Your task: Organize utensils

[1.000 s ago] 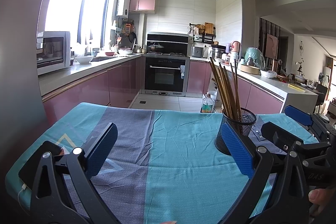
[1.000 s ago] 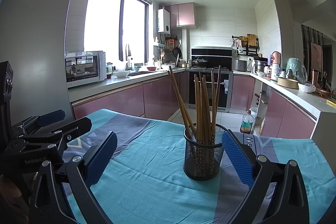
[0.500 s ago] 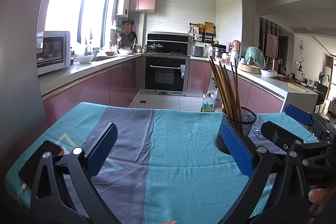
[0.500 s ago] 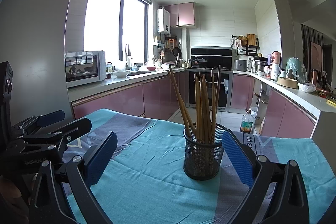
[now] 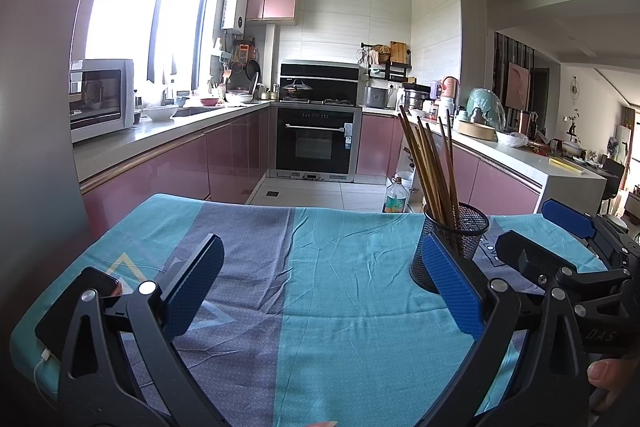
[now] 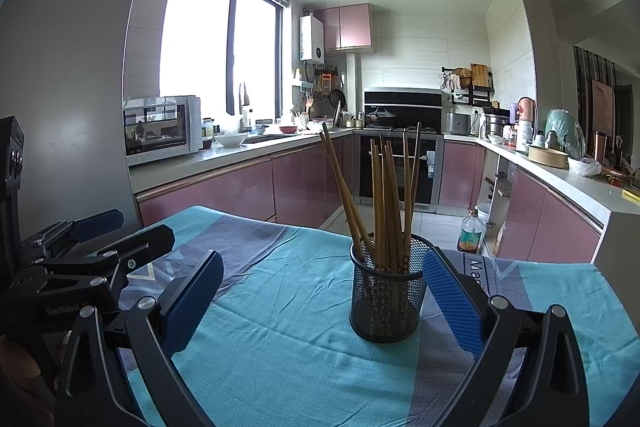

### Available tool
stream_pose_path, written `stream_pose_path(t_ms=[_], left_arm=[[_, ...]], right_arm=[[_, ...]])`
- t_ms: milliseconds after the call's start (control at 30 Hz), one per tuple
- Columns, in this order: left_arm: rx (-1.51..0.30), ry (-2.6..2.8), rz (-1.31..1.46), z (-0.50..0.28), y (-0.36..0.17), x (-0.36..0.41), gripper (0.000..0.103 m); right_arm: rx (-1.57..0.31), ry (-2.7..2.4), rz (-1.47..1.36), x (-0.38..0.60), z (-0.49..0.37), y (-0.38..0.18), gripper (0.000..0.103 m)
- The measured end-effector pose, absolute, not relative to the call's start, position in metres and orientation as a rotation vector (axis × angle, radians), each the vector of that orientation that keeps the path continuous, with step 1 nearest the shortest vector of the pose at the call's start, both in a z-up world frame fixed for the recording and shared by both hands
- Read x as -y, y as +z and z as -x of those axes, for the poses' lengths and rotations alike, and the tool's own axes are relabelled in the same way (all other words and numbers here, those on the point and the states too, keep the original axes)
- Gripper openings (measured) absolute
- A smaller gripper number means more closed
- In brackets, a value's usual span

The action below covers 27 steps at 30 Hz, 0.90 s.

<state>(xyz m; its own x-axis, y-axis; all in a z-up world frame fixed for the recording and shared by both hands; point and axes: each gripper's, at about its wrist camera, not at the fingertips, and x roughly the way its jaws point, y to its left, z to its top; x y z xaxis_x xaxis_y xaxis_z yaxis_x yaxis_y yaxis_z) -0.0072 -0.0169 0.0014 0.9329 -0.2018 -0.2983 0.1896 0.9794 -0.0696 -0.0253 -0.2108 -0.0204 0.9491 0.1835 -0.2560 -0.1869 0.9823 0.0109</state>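
Both claws, the left gripper (image 5: 320,291) and right gripper (image 6: 322,295), are gaping apart, holding nothing. Bumping the mesh cup (image 6: 386,297) beside them is risking tipping its tall chopsticks (image 6: 384,195) out.

Chopsticks (image 6: 384,203): bundle of long brown wooden sticks, roughly ten, exact count unclear since they overlap. All stand tips-down in the holder, fanned out. One pair leans hard toward the upper left, the rest near upright, one tilted slightly right. Right wrist view: center of frame. Left wrist view: chopsticks (image 5: 434,167) sit right of center, all leaning left.

Mesh holder (image 6: 386,297): black wire-mesh cylinder cup, upright, open top, standing on the teal and grey cloth. Center-lower frame in the right wrist view; lower right in the left wrist view (image 5: 460,239), bottom partly hidden there.
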Motion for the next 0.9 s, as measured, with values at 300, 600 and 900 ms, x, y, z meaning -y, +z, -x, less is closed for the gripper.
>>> stream_pose_path(t_ms=[300, 600, 900], left_arm=[[-0.308, -0.201, 0.040, 0.0078, 0.0012, 0.0169, 0.097], [-0.308, -0.200, 0.040, 0.0079, 0.0013, 0.0169, 0.097], [-0.327, -0.195, 0.039, 0.0055, -0.0041, 0.0133, 0.097]], right_arm=[[-0.261, 0.188, 0.011, 0.2114, 0.0248, -0.0208, 0.097], [-0.263, 0.188, 0.011, 0.2115, 0.0248, -0.0209, 0.097], [-0.272, 0.191, 0.005, 0.2117, 0.0237, -0.0243, 0.097]])
